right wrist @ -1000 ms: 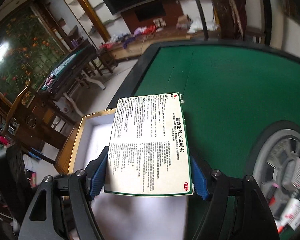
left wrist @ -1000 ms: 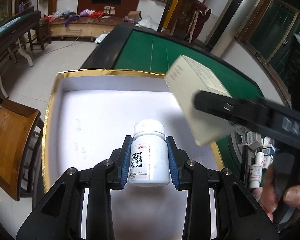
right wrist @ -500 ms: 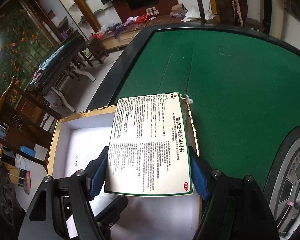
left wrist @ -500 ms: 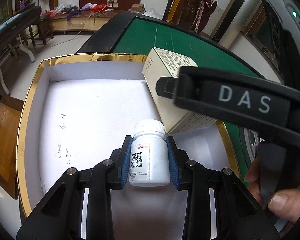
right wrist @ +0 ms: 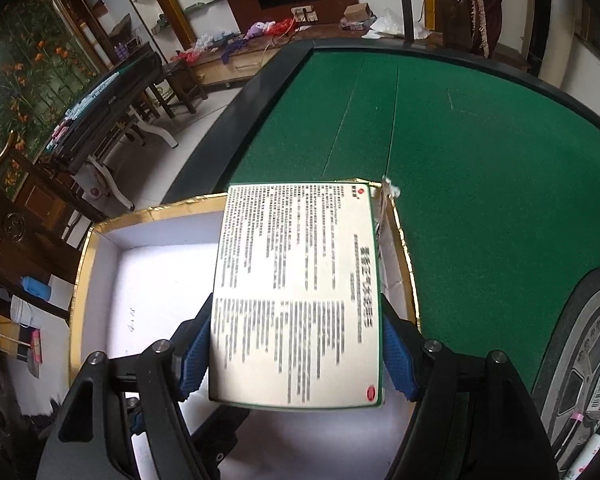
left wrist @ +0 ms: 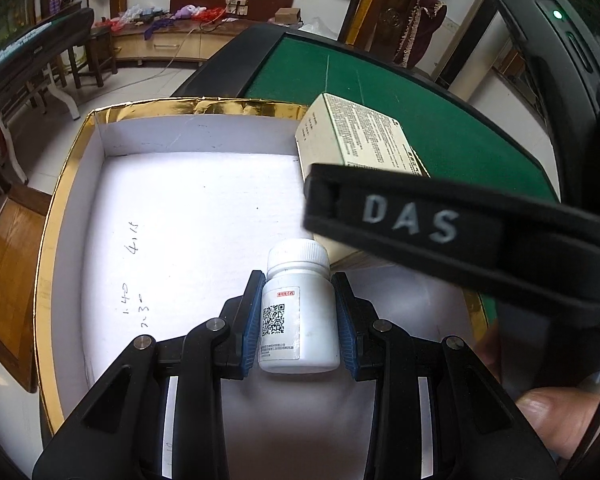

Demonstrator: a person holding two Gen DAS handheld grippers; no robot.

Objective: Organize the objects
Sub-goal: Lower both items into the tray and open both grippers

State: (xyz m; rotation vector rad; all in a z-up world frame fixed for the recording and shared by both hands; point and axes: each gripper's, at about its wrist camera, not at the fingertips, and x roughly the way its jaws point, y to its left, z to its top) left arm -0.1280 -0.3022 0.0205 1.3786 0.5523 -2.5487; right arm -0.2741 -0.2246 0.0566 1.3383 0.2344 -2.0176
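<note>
green felt covers the table (left wrist: 440,120) that fills the upper right of both views, its dark padded edge curving toward a tiled floor and a cluttered low tv cabinet far behind. at the left of the left wrist view a wooden chair (left wrist: 8,280) stands beside the table. next to it, on the near corner of the felt, sits a shallow white box (left wrist: 80,184) with a gold rim, a few pen marks scribbled on its floor at centre left.

low in the middle of that view the left gripper (left wrist: 298,320) is clenched on a white pill bottle (left wrist: 300,312), blue pads pressed to both its sides, cap pointing away, qr label facing up; it hangs over the white floor of the box, and i cannot tell if it touches. to the right, a black bar lettered "das" crosses in front, and a thumb (left wrist: 556,420) shows at the lower right.

in the right wrist view the right gripper (right wrist: 296,348) grasps a flat medicine carton (right wrist: 296,292), printed face up, gripped by its long edges, held above the right part of the box by the gold rim. at the far lower right lies a round tray (right wrist: 572,344) holding small packets.
</note>
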